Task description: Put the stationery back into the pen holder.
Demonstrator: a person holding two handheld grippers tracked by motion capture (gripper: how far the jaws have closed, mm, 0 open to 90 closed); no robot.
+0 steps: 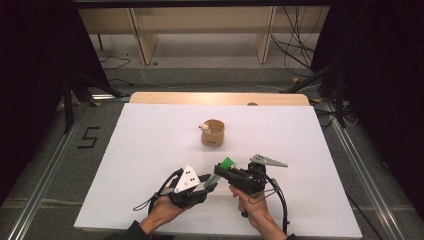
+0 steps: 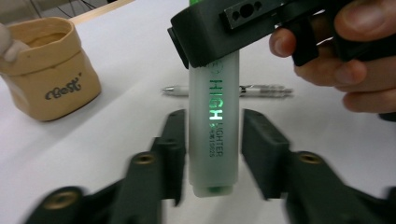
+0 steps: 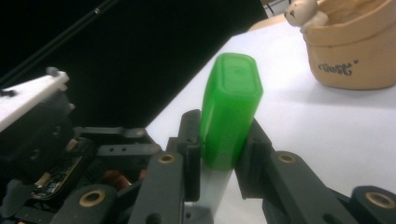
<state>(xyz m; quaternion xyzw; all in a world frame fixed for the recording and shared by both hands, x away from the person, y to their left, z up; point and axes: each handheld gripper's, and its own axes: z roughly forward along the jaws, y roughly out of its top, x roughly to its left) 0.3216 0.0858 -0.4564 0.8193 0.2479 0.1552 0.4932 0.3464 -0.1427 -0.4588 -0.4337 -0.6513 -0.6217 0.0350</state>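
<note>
Highlighter (image 2: 214, 126) is held in the air over the near edge of the tabletop (image 1: 150, 150), about mid-width, bridging the two hand-held grippers.

Right hand-held gripper (image 3: 219, 149): jaws clamped on the green cap (image 3: 231, 109), one pad on each side, cap top sticking out past the jaw tips. In the left gripper view the same gripper covers the highlighter's upper end, with the person's fingers (image 2: 355, 60) wrapped round its body.

Left hand-held gripper (image 2: 212, 149): jaws apart, straddling the translucent barrel. Left pad looks touching or very nearly so, right pad stands off with a visible gap. Not clamped. Barrel's bottom end sits low between the jaws.

High view: left hand-held gripper (image 1: 205, 184) points right, right hand-held gripper (image 1: 225, 167) points left, tips meeting at the highlighter.

Tan pouch (image 1: 213, 133) sits near the tabletop centre, well apart from both. A pen (image 2: 229, 90) lies flat on the tabletop beyond the barrel.
</note>
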